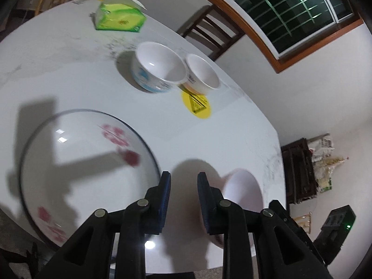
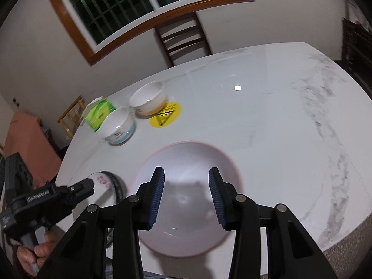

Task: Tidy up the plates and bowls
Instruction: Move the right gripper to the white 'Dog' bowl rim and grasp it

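A large white plate (image 1: 81,162) with red flowers and a dark rim lies on the table to the left of my left gripper (image 1: 184,179). That gripper is open, with only bare table between its fingers. A pink-rimmed white bowl (image 1: 241,190) sits just to its right. In the right wrist view my right gripper (image 2: 187,174) hovers open over this bowl (image 2: 188,160), with nothing between its pads. Farther back a blue-patterned bowl (image 2: 119,127) and an orange-patterned bowl (image 2: 148,103) stand side by side. A hand (image 2: 34,253) holds the left gripper (image 2: 89,187) over the plate's (image 2: 109,181) edge.
A green tissue box (image 1: 118,16) stands at the far side of the white marble table (image 2: 267,127). A round yellow sticker (image 1: 196,105) lies in front of the orange bowl. A wooden chair (image 2: 183,37) stands behind the table under a window. The table's edge runs close on the right.
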